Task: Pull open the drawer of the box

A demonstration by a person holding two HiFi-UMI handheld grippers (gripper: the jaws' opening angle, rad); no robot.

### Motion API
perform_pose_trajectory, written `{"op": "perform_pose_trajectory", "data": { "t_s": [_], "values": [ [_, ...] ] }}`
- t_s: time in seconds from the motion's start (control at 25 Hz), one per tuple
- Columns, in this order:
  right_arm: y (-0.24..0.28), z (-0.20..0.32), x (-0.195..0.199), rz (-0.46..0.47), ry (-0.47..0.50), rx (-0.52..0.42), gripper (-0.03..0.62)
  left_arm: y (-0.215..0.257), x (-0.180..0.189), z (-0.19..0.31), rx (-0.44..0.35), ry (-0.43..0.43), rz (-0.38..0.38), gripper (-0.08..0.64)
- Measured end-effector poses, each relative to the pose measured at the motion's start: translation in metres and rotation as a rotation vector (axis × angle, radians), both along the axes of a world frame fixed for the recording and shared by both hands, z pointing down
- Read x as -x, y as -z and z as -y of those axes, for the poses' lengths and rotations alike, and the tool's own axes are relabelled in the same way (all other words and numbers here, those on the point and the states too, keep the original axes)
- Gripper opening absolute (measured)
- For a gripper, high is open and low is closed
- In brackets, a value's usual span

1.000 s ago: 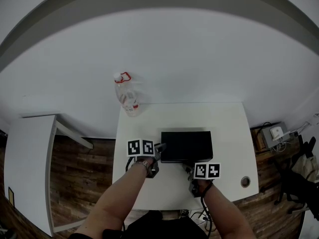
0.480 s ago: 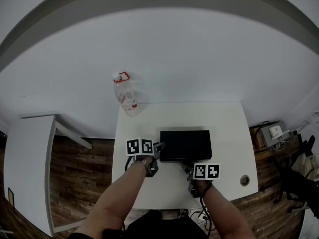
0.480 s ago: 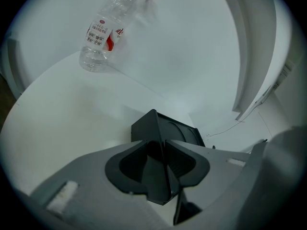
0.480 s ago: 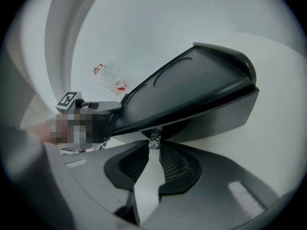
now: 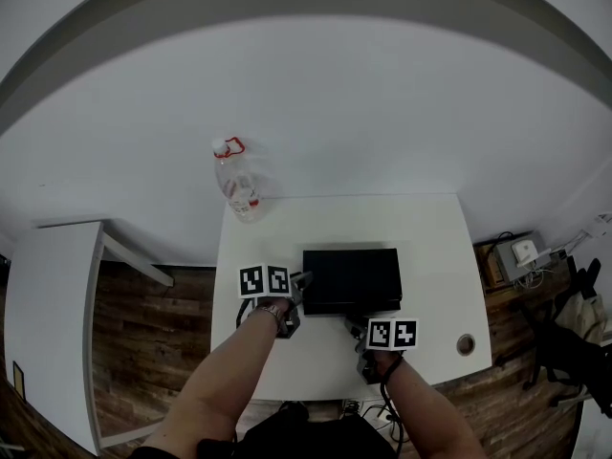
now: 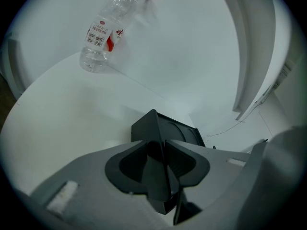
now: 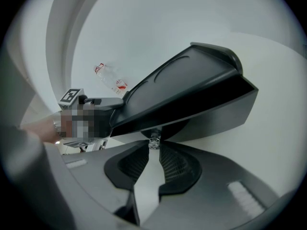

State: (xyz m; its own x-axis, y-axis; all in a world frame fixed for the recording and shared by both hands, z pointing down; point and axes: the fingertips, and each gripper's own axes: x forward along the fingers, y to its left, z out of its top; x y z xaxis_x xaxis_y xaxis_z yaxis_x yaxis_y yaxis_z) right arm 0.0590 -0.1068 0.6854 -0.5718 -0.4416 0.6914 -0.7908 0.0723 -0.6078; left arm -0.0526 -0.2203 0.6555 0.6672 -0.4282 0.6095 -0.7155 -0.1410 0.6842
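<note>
Your right gripper [image 5: 356,320] is sitting slightly nearer your body than a second ago, and the black box [image 5: 350,277] is appearing a touch further left in the head view. The drawer [image 7: 206,110] is looking barely started, at most a sliver out.

The box is lying in the middle of the white table [image 5: 430,247], its front face turned toward you. A clear plastic bottle [image 5: 234,185] is standing well apart at the far left corner.

In the right gripper view, the jaws are clenching a small shiny knob [image 7: 154,141] at the centre of the drawer front, pinching it right at their tips. In the left gripper view, the left gripper [image 6: 160,150] is closed with nothing between its jaws, and its tips are resting at the near left corner of the box; whether they are touching it is not clear.

To do this pull well, you are probably best keeping the pinch firm, since the knob is small and only the tips are holding it. Drawing straight back toward yourself, level with the tabletop, is likely to stop the drawer from jamming. Bracing the left gripper against the box should keep the whole box from sliding along with the drawer. A slow, steady pull is looking safer than a jerk.
</note>
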Motion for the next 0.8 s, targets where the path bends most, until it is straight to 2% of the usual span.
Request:
{"op": "perform_pose_trajectory", "data": {
  "t_s": [0.8],
  "values": [
    [0.001,-0.046,0.000,0.013,-0.010,0.027,0.072,0.001,0.000,0.001,-0.009,-0.007,0.006,0.130]
  ]
}}
